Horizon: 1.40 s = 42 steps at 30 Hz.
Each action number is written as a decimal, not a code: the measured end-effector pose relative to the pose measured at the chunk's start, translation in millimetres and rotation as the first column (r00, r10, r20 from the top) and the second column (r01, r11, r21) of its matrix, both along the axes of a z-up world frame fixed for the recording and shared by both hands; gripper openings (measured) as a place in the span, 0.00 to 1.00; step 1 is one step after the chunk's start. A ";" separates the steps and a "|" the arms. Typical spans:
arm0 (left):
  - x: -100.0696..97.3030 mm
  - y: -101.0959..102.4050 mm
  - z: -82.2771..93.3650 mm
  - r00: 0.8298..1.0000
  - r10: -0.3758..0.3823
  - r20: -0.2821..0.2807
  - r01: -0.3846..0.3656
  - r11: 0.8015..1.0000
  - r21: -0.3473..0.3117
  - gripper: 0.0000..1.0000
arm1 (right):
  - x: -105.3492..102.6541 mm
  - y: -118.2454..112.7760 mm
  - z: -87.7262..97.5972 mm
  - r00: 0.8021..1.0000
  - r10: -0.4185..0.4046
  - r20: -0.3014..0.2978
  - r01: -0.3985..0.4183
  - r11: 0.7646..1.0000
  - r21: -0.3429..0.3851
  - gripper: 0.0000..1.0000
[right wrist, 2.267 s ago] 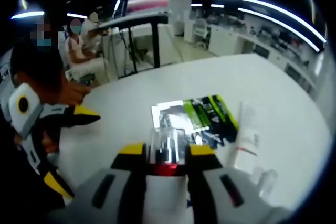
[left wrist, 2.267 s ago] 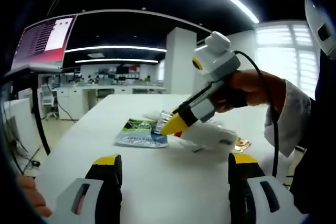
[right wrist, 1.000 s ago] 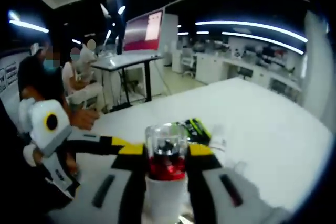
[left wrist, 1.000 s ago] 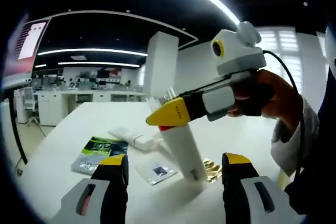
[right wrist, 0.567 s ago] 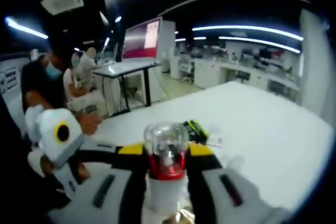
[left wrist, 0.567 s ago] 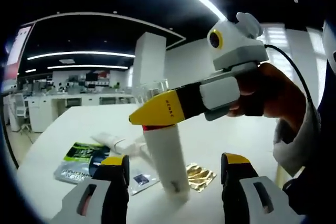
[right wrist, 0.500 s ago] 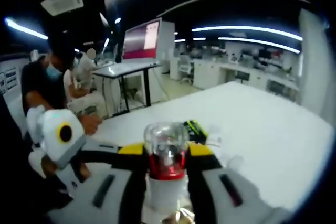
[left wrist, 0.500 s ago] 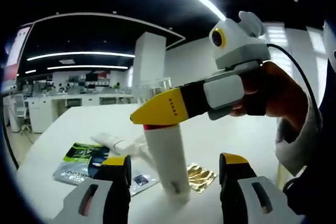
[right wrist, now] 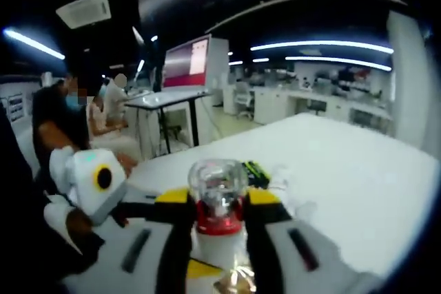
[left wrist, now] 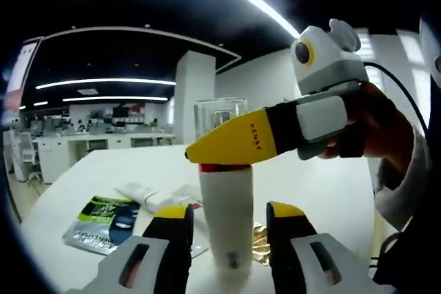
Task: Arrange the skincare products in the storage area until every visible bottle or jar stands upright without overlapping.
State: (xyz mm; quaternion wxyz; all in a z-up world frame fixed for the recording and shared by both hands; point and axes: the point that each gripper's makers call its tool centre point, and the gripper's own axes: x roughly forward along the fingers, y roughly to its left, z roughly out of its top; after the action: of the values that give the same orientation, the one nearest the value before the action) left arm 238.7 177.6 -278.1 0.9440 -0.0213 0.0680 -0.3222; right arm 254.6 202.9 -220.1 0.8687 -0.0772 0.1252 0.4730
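the white bottle (left wrist: 227, 219) stands straight up on the white table (left wrist: 331, 191), right in front of the left gripper (left wrist: 227, 228). it has a red ring and a clear cap (left wrist: 220, 116) on top. the right gripper (left wrist: 207, 156) comes in from 3 o'clock and is clenched on the bottle's neck, just under the cap. in the right gripper view, the right gripper (right wrist: 219, 213) squeezes the red ring with the clear cap (right wrist: 218, 182) poking up between its yellow tips.

the left gripper grasps nothing. its two jaws stand apart, one on each side of the bottle's lower part, not touching it.

the bottle looks tall and thin, so i think it could tip over easily. it looks hard and smooth, maybe slippery. the neck seems a good place to hold it, or low on the body to keep it steady.

at 9 o'clock from the bottle lie a green packet (left wrist: 103, 215) and a white tube (left wrist: 148, 196), both flat. a shiny gold packet (left wrist: 260, 233) peeks out behind the bottle.
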 end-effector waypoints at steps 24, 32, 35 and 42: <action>4.3 -8.9 -13.1 0.997 -0.073 0.018 0.073 0.997 0.030 0.30 | -10.7 -6.1 -7.6 0.994 0.101 0.048 -0.105 0.991 0.089 0.28; -1.2 -11.2 -14.1 0.986 -0.168 0.016 0.167 0.985 0.035 0.30 | -17.5 -6.9 -7.4 0.984 0.177 0.018 -0.177 0.974 0.144 0.30; -3.4 -13.0 -14.6 0.976 -0.216 0.007 0.215 0.976 0.043 0.30 | -19.9 -6.7 -5.9 0.976 0.209 0.058 -0.215 0.970 0.113 0.30; -10.7 -17.4 -17.2 0.952 -0.304 -0.038 0.305 0.951 0.041 0.30 | -24.7 -10.4 -1.7 0.958 0.260 0.123 -0.270 0.960 0.068 0.33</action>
State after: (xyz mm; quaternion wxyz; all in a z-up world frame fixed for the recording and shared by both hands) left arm 228.1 160.2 -295.2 0.8822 0.0063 0.0926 -0.4617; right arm 230.0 192.5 -221.8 0.8055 -0.0832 0.0445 0.5850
